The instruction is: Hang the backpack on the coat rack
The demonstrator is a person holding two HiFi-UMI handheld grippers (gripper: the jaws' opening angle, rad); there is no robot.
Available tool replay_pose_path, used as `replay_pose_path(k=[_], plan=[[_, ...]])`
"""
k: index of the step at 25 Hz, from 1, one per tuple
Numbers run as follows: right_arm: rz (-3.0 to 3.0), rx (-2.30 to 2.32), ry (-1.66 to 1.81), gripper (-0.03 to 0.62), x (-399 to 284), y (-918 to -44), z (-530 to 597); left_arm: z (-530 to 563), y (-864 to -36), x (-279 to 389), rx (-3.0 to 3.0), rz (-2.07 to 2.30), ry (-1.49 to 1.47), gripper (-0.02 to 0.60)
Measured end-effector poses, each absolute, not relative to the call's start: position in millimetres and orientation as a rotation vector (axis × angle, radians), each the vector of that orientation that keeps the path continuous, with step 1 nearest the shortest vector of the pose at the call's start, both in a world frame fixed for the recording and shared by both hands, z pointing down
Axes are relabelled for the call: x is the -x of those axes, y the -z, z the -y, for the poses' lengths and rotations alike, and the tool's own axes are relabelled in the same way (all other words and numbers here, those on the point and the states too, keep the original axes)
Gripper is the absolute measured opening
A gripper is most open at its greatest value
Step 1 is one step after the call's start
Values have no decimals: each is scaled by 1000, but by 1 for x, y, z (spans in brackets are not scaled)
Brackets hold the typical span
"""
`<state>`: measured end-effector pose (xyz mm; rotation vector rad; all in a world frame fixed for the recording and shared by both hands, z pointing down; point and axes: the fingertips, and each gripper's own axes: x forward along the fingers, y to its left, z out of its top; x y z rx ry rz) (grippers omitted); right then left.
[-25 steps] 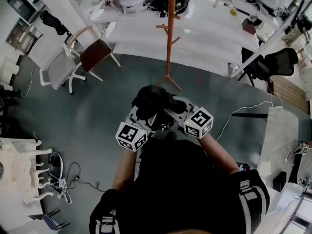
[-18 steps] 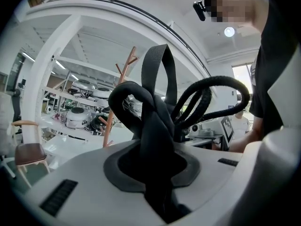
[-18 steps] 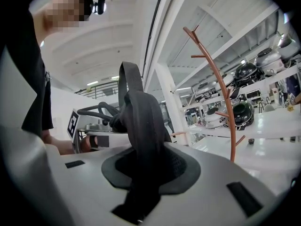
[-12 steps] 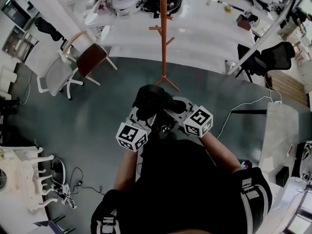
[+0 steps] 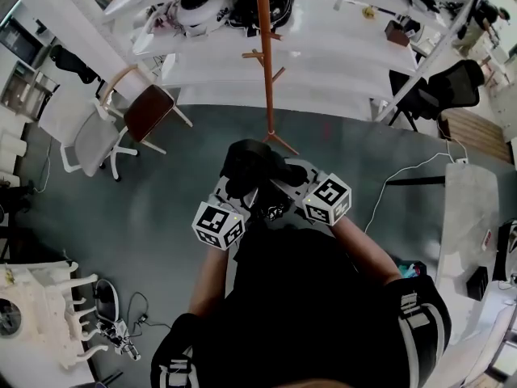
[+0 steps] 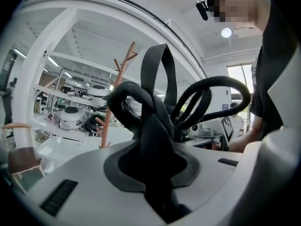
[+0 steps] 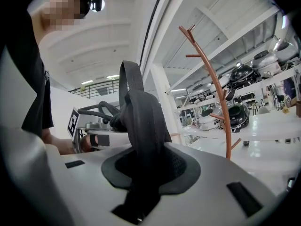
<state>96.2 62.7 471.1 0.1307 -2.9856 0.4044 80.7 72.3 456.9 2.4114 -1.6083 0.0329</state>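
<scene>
left gripper (image 5: 241,191): jaws pinched on backpack strap (image 6: 157,140), pointing near level | right gripper (image 5: 287,186): jaws pinched on second strap (image 7: 141,140), near level | held side by side, close before the chest | left forearm (image 5: 206,281) and right forearm (image 5: 365,251): bare, elbows bent, converging forward

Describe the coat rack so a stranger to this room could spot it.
Find the long white shelves across the grey floor. Just in front of them, beyond the black backpack, stands the coat rack: a thin orange-brown pole with short pegs and splayed feet, unlike the chairs nearby.
</scene>
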Motion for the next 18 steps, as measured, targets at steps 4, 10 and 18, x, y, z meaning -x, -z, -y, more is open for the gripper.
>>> replay_pose_path(k=[4,10,18], plan=[[2994,-178,-407,110,-78,-469,-50,-59,-455,-63,-2438,1578,-41,87],[2998,-269,-417,110,-40,-466,-23,-31,-452,-24,-2488,1507,-61,87],[2999,-420,-441,110,13,-467,15,8,-452,30,-2560,1380,-94,87]])
